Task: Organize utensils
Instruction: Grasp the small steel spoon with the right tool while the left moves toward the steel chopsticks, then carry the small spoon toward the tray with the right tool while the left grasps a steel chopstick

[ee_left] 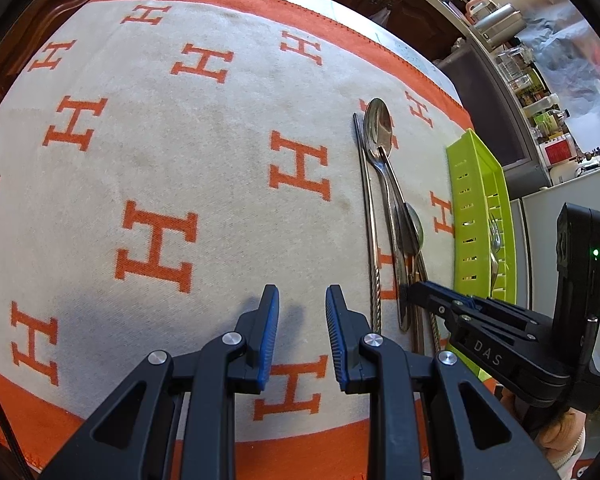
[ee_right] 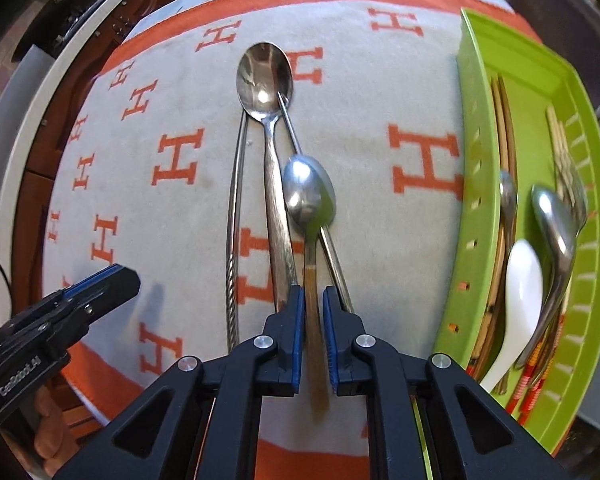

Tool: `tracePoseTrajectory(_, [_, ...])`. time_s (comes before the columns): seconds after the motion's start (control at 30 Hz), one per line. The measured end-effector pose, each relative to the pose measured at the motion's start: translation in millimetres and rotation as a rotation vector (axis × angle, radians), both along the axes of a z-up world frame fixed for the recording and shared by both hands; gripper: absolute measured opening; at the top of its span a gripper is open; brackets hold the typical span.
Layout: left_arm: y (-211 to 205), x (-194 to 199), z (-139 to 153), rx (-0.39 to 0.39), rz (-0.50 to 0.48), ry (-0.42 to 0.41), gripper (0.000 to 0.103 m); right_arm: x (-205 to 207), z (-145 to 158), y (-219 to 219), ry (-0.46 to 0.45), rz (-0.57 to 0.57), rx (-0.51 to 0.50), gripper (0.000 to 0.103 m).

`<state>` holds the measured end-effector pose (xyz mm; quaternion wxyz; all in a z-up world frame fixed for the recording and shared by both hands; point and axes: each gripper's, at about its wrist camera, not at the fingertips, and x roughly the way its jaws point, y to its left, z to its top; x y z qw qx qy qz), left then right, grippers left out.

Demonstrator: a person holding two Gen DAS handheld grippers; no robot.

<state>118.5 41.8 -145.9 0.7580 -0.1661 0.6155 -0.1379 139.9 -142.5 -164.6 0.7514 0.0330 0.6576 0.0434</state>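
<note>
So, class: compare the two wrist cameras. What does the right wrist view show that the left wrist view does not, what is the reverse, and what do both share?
Only the right wrist view shows the tray's contents clearly: a white spoon, a steel spoon and wooden chopsticks. It also shows the right gripper closing around the wooden-handled spoon.

Only the left wrist view shows the cluttered shelves beyond the table and the left gripper with nothing between its pads.

Both show the H-patterned cloth, the large spoon, the twisted metal chopsticks and the green tray.
</note>
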Motion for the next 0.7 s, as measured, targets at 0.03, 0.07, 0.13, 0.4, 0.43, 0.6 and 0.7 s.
tracePoseTrajectory(0.03, [0,0,0,-0.001,0.0,0.0,0.022,3,1,2,-0.013,0.008,-0.025,0.011])
tracePoseTrajectory(0.07, [0,0,0,-0.001,0.0,0.001,0.022,5,0,4,-0.019,0.014,-0.051,0.011])
tracePoseTrajectory(0.13, [1,0,-1,-0.004,0.001,0.003,0.022,10,1,7,-0.036,0.023,-0.074,0.011])
tracePoseTrajectory(0.4, [3,2,-6,-0.009,0.004,0.015,0.022,24,0,19,-0.121,0.021,-0.139,0.011])
tracePoseTrajectory(0.43, [3,2,-6,-0.01,0.005,0.018,0.022,26,0,19,-0.133,0.015,-0.143,0.011])
tracePoseTrajectory(0.6, [4,3,-11,-0.013,0.007,0.025,0.022,32,-1,20,-0.198,-0.004,-0.15,0.007])
tracePoseTrajectory(0.7, [5,3,-11,-0.014,0.009,0.023,0.022,32,0,5,-0.203,-0.054,-0.045,0.006])
